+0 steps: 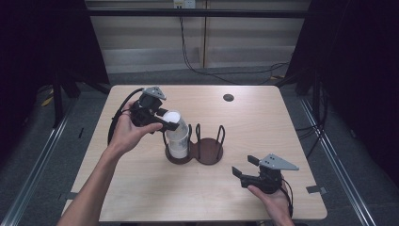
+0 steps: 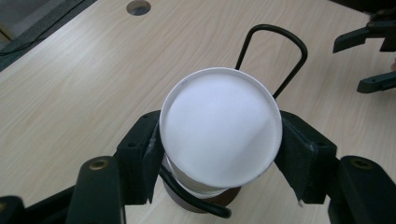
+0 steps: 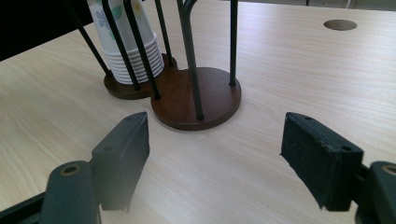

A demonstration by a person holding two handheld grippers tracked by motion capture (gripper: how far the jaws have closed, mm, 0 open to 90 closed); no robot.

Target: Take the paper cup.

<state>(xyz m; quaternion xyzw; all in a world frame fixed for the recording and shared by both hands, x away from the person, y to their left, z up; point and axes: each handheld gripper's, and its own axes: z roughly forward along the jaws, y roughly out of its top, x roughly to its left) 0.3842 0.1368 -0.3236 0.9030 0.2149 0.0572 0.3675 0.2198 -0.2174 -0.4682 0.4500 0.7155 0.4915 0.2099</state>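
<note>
One bench [image 1: 141, 188]. One holder [image 1: 207, 153] on it, with two round bases joined side by side: one carries cups, the other is bare. Wire loops rise from the holder; their exact number cannot be told, though at least three show in the high view. One stack of cups [image 1: 177, 136]; in the right gripper view about eight nested rims can be counted at its lower end [image 3: 133, 60]. Two grippers: a left gripper [image 1: 162, 121] and a right gripper [image 1: 244, 168]. One round hole [image 1: 228, 97] in the bench top.
</note>
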